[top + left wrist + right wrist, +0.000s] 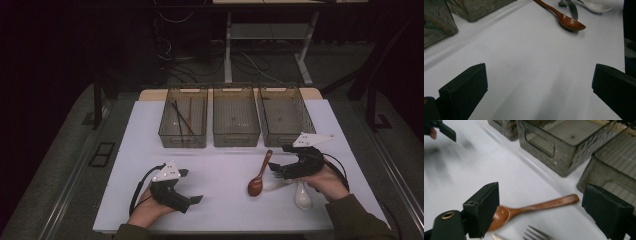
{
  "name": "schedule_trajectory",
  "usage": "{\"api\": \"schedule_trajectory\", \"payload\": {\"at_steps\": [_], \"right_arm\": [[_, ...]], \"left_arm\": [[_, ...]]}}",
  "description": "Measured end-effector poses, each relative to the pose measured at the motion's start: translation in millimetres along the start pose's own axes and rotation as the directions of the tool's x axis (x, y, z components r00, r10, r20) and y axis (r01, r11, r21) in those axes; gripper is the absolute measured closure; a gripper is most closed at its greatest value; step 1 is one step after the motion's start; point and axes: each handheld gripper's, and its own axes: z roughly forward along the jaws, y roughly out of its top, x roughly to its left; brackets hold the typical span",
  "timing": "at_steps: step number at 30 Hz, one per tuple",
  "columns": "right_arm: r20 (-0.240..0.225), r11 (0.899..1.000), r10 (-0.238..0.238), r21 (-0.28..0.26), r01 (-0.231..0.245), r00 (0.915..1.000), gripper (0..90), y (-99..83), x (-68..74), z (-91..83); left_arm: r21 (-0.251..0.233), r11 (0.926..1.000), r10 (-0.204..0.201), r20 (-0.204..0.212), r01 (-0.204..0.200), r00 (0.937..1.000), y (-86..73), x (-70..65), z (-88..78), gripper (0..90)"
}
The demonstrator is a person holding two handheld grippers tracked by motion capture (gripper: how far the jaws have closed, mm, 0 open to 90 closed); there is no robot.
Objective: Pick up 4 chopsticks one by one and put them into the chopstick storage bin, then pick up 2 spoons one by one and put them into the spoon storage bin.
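Brown wooden spoon (259,176) lying flat on white table top (220,175), bowl toward the person, handle angled up toward the bins, in front of the gap between middle and right bin. Right gripper (274,171) just beside the spoon's handle, black jaws spread wide, clamping nothing; in the right gripper view (540,211) spoon seen between the jaws on the table, pads not pressing it. Silver metal fork (537,233) and white ceramic soup spoon (302,196) close under the right hand, fork partly covered by the gripper in the high view, cut off at frame bottom in the right gripper view. Left gripper (194,186) low at left front, jaws wide apart, nothing between them, bare table ahead (540,87).

Three smoky translucent plastic bins (236,117) in a row at the far edge; left one holding dark chopsticks (183,117), exact count hard to tell. Broad open table between the two grippers and in front of the bins. Right gripper view blurred at upper left.
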Motion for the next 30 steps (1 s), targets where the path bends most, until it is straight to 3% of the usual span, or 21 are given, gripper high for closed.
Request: {"api": "schedule_trajectory", "payload": {"at_steps": [3, 9, 12, 18, 25, 30], "right_arm": [[-0.003, 1.000, 0.010, 0.012, -0.010, 0.9999, 15.7, -5.8, 0.0, -3.0], [0.003, 1.000, 0.017, 0.006, -0.017, 0.9999, 27.3, -17.2, -1.4, -11.3], [0.024, 1.000, 0.021, 0.017, -0.021, 0.9995, 36.7, -23.9, -2.8, -15.3], [0.053, 0.998, 0.030, 0.047, -0.033, 0.9981, 64.0, -39.5, -11.0, -22.4], [0.090, 0.991, 0.022, 0.127, -0.033, 0.9957, 88.9, -49.2, -19.5, -19.0], [0.101, 0.981, -0.003, 0.192, -0.017, 0.9949, 89.4, -50.5, -23.9, -8.1]], "left_arm": [[-0.001, 1.0000, 0.000, 0.001, 0.000, 1.0000, -0.2, -0.2, 0.0, 0.0], [-0.001, 1.0000, -0.001, 0.001, 0.001, 1.0000, -0.5, -0.2, -0.2, 0.0], [0.001, 1.0000, 0.000, 0.001, 0.000, 1.0000, -0.5, -0.3, -0.2, 0.0], [0.001, 1.0000, 0.000, 0.000, 0.000, 1.0000, -0.5, -0.5, -0.1, 0.0], [0.003, 1.0000, 0.002, 0.000, -0.002, 1.0000, -0.4, -0.5, 0.8, 0.0], [0.002, 1.0000, -0.002, 0.000, 0.002, 1.0000, -0.5, -0.4, 1.2, 0.0]]}}
